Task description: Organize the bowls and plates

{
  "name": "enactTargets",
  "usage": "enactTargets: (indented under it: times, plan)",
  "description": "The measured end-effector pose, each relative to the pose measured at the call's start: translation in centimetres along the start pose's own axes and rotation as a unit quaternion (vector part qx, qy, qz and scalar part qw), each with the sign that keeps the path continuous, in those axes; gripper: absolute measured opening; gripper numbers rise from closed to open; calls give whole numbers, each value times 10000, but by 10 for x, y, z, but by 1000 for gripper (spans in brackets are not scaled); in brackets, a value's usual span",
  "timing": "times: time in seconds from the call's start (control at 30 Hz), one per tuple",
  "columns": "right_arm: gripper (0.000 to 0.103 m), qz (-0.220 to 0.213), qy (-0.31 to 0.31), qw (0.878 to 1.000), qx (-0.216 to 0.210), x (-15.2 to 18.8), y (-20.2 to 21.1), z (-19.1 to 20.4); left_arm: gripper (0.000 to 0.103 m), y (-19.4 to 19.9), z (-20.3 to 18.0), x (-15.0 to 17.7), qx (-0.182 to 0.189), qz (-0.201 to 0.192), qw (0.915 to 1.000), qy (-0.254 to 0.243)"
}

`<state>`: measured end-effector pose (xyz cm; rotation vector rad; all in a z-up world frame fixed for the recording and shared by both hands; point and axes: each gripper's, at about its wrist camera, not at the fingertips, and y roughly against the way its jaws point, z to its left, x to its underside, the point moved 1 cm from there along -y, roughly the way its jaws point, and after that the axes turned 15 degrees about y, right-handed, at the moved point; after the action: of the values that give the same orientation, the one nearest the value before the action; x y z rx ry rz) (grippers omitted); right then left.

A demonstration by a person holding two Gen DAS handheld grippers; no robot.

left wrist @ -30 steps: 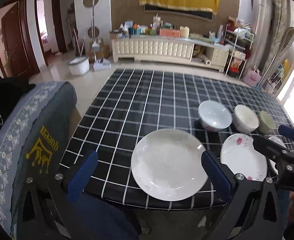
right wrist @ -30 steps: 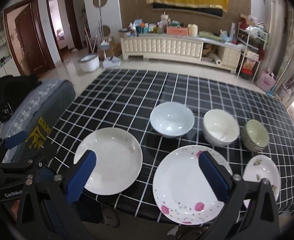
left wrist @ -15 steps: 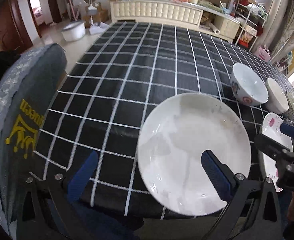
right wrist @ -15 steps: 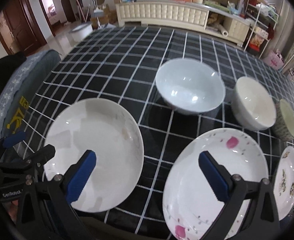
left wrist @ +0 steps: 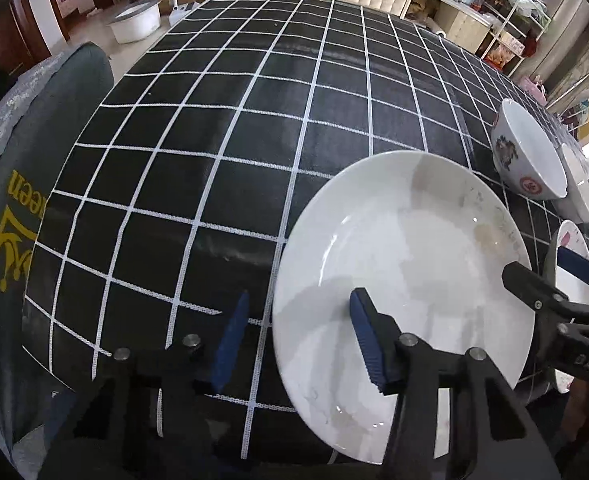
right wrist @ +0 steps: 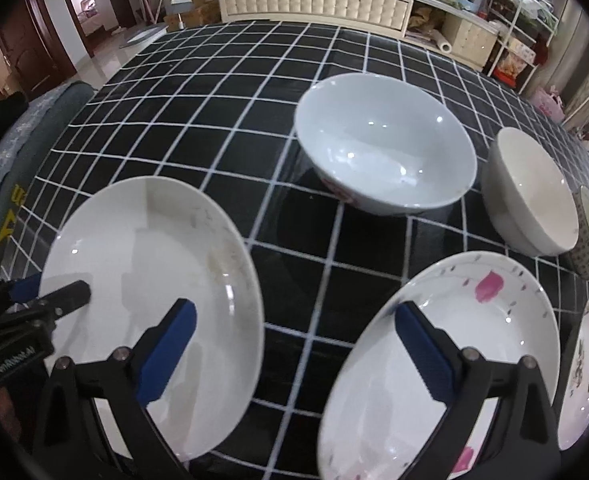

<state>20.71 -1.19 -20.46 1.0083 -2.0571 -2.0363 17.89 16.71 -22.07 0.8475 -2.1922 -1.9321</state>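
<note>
**Both grippers low over the plates**

Here the left gripper (left wrist: 298, 340) stands part-open, its fingers straddling the near-left rim of the plain white round plate (left wrist: 406, 264); whether a pad touches the rim is hard to tell. The right gripper (right wrist: 294, 344) gapes wide, one finger over that plate, the other over the white plate with pink flecks (right wrist: 446, 356). Both plates lie on the black, white-checked bench (left wrist: 254, 128). Beyond stand a pale blue bowl (right wrist: 386, 144) and a cream bowl (right wrist: 534, 192).
</note>
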Motion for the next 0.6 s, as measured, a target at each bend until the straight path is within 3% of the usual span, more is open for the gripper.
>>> enactTargets:
  times: [0.13, 0.33, 0.5, 0.6]
  plan:
    - [90, -58, 200, 9994, 262, 0, 5, -1, 49, -1, -3, -1, -64, -3, 10000, -35]
    - [83, -235, 395, 9985, 298, -3, 15, 4, 44, 2, -2, 3, 43, 31, 10000, -6]
    - [73, -237, 588, 9979, 141, -4, 13, 18, 30, 2, -4, 3, 187, 55, 9998, 46]
    - [64, -137, 628, 9979, 36, -3, 6, 22, 27, 3, -1, 2, 219, 68, 9997, 110]
